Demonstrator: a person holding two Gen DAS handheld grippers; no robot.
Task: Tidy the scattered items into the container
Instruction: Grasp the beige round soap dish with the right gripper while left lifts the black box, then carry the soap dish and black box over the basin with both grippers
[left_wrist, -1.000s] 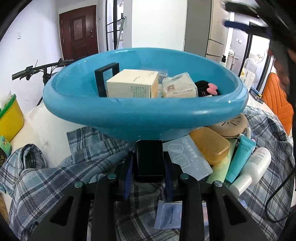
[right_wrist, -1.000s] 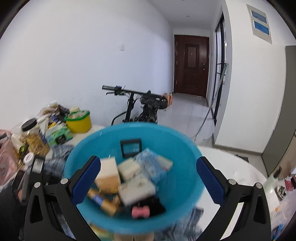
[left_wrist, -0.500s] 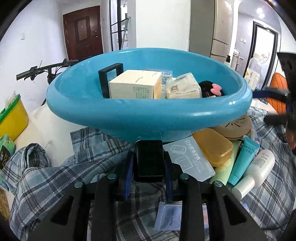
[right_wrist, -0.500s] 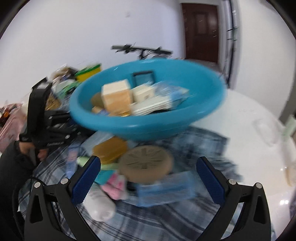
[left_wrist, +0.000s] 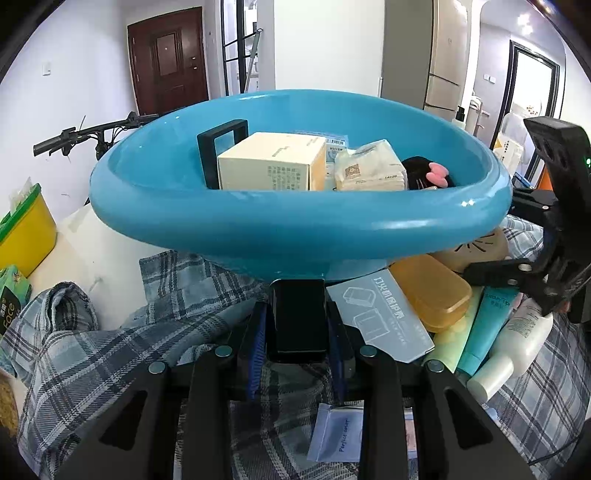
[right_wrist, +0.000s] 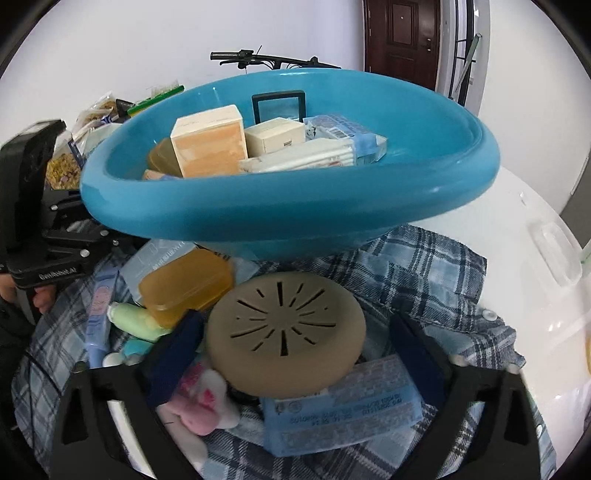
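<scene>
The blue basin holds boxes, a tissue pack and a black hair tie, and sits tilted over a plaid cloth. My left gripper is shut on a black block under the basin's near wall. In front of the basin lie a tan round slotted case, an orange case, a teal tube, a white bottle and a blue packet. My right gripper straddles the tan case, its jaws closing. A gap still shows at the right pad.
A pink plush lies beside the left pad. A small sachet rests on the cloth near me. A yellow tub and snack bags stand at the left. White tabletop lies to the right. A bicycle handlebar shows behind.
My right gripper has dropped from above the basin to the items in front of it, and its jaws have narrowed around the tan case. The left gripper has stayed put.
</scene>
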